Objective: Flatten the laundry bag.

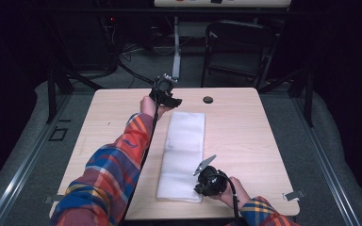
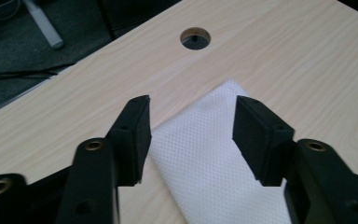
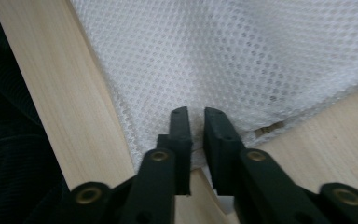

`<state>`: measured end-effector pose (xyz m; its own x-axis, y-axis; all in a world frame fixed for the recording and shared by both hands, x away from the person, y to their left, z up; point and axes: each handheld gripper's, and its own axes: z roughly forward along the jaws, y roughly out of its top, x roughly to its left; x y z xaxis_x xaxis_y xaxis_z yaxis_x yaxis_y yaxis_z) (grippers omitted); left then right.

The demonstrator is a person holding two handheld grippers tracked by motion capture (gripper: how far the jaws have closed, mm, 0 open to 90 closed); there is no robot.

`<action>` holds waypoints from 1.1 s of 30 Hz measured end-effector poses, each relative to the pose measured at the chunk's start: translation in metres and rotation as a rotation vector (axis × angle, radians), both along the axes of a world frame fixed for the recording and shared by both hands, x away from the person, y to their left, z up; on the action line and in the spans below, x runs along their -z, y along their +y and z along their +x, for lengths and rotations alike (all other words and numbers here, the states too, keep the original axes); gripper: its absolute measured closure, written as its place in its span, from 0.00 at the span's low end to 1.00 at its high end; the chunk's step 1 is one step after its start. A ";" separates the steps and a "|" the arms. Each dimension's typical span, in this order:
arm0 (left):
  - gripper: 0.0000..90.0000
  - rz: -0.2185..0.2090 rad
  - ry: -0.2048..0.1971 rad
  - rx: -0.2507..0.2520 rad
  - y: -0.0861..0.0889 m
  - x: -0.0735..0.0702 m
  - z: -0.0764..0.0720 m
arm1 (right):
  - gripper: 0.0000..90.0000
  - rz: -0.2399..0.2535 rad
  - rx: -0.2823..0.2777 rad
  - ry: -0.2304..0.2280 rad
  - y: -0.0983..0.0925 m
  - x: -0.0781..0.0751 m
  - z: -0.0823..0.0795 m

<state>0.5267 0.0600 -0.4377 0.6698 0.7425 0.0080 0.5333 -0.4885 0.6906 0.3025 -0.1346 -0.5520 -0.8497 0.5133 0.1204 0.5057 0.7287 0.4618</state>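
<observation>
A long white folded cloth (image 1: 181,155) lies lengthwise down the middle of the light wooden table (image 1: 250,136). My left gripper (image 1: 170,100) is at the cloth's far end; in the left gripper view its jaws stand open (image 2: 191,105) either side of the cloth's tip (image 2: 214,163), not touching it. My right gripper (image 1: 197,188) is at the near right corner of the cloth. In the right gripper view its jaws (image 3: 195,113) are a narrow gap apart, with the edge of the dimpled cloth (image 3: 214,56) at their tips.
A round cable hole (image 1: 208,99) (image 2: 195,38) sits in the table just beyond the cloth's far end. Behind the table a dark folding chair (image 1: 238,47) and a metal post (image 1: 176,52) stand on the grey floor. Clips (image 1: 294,194) hang at the table's front corners.
</observation>
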 end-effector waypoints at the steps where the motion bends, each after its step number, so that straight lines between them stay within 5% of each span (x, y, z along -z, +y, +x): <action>1: 0.48 -0.001 0.005 0.006 0.000 0.000 -0.002 | 0.83 0.010 0.014 -0.004 -0.001 -0.002 0.000; 5: 0.38 -0.002 0.009 0.053 0.005 0.003 -0.013 | 0.63 0.051 0.063 -0.008 -0.006 -0.009 0.003; 14: 0.24 0.018 0.033 0.142 0.013 0.012 -0.047 | 0.20 0.043 0.119 -0.023 -0.019 -0.016 0.009; 33: 0.14 0.036 0.067 0.299 0.020 0.050 -0.135 | 0.16 0.047 0.181 -0.034 -0.032 -0.022 0.014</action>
